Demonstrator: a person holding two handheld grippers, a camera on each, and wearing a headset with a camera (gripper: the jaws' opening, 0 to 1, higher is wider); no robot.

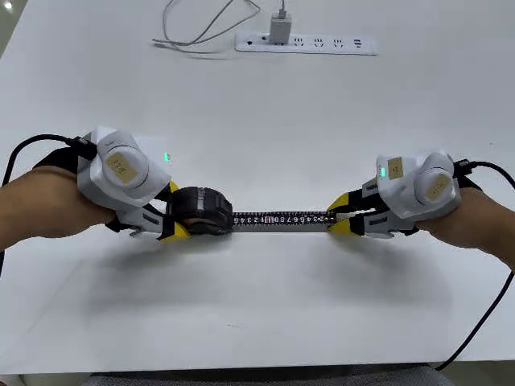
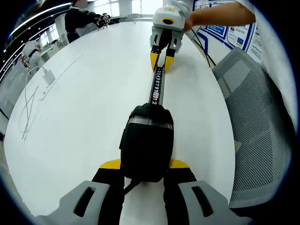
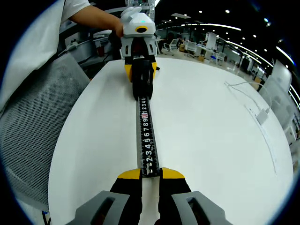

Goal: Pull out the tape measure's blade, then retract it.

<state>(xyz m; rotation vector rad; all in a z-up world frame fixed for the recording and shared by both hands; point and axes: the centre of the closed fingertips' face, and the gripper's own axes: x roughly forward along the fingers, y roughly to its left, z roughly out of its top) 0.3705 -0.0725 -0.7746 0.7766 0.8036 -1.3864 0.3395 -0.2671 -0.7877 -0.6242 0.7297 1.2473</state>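
- Head view: the white tabletop [image 1: 265, 121] lies bare all round the work; its near edge runs close below the two grippers; at the far side a white power strip [image 1: 306, 42] with a white charger plug [image 1: 280, 28] and a looping white cable [image 1: 201, 28] sits well apart from them; the left gripper [image 1: 175, 211] is clenched on the black, rounded tape measure case [image 1: 199, 211], one yellow-tipped jaw on each side; the black blade with white numerals [image 1: 278, 219] runs straight out of the case to the right gripper [image 1: 338, 215], whose jaws are pinched together on the blade's tip.
- Left gripper view: a grey mesh chair back [image 2: 253, 117] stands just beyond the table's curved edge on the right of this view; the case sits between this gripper's own jaws, which stand wide apart to span it and press its flanks; the blade stretches away to the right gripper, low over the tabletop; whether it touches I cannot tell.
- Right gripper view: the numerals read clearly along the blade, with one mark in red; this gripper's own jaws are nearly closed, with the blade's end between their yellow tips; the chair back lies beyond the table edge on the left here; wide bare tabletop spreads to the right.
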